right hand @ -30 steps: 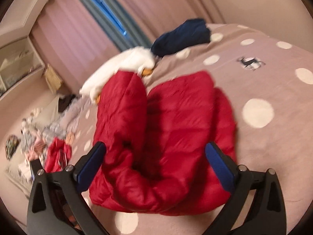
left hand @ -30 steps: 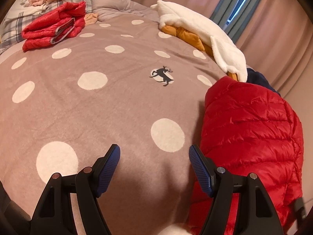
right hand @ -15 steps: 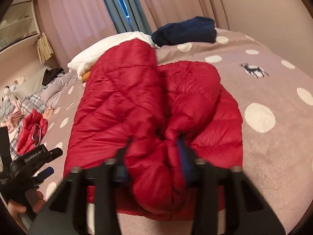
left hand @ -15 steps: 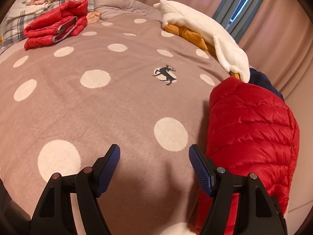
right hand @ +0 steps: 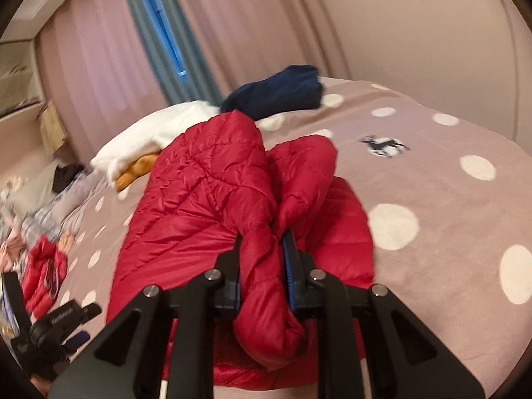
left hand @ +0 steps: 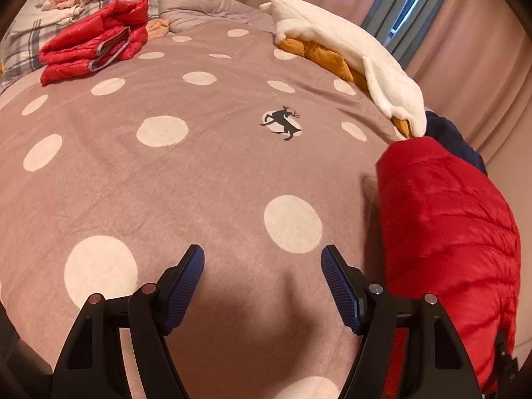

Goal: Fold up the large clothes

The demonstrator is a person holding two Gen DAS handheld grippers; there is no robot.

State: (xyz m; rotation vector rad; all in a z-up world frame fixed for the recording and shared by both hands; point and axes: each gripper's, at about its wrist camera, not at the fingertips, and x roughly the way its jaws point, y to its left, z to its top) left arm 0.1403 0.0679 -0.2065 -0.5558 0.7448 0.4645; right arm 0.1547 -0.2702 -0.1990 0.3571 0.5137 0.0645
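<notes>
— Two red jackets on this bed, and we have only one in hand. Where are we with it?

— Our right gripper (right hand: 262,259) has its jaws closing on a bunched fold of the red puffer jacket (right hand: 212,199), and the pads already press the fabric. That jacket lies near the bed's edge on the dotted blanket (left hand: 166,173), doubled over itself but loose and lumpy.

— And our left gripper (left hand: 262,286)?

— Jaws apart, nothing between them, hanging over bare blanket just beside the jacket.

— So how far along are we?

— We judge roughly midway on this piece: one fold is in, and the squaring up is left. The other red jacket (left hand: 93,43) sits folded near the pillows, so that one looks done.

— Anything else waiting?

— We see a white fleece (left hand: 349,50) over something orange, and a navy garment (right hand: 276,89) past them. Whether those are finished, we cannot tell.
</notes>
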